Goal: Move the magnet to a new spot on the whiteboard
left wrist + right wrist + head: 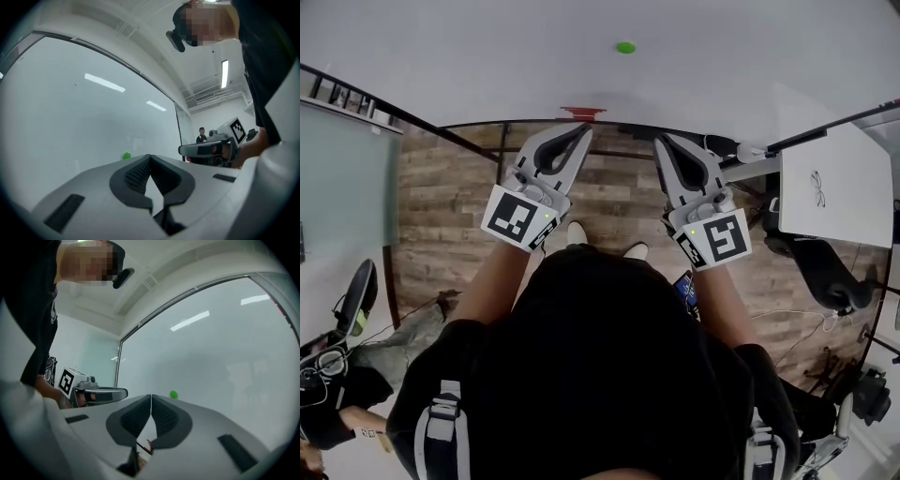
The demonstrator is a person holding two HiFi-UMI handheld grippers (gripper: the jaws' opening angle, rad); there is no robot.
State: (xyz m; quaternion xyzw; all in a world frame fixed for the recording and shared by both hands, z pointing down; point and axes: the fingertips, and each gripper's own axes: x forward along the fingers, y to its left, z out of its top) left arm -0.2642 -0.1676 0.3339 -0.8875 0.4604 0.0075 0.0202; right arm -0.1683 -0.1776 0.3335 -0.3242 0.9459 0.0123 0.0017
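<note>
Whiteboard (487, 56) filled the wall ahead, broad and pale, with wood-plank floor (441, 216) showing below its lower edge. Facing it stood a person in a dark top (600, 375) with a gripper in each hand, both pointed level at the board. The left gripper (584, 129) had its jaws closed tip to tip, with nothing between the ribbed pads. The right gripper (661, 141) was pressed together the same way and was also empty. The two were held side by side, apart from each other. A small red piece (583, 112) sat at the board's bottom rail, between them. The green magnet (625, 47) clung to the board higher up, well apart from both sets of tips.
</note>
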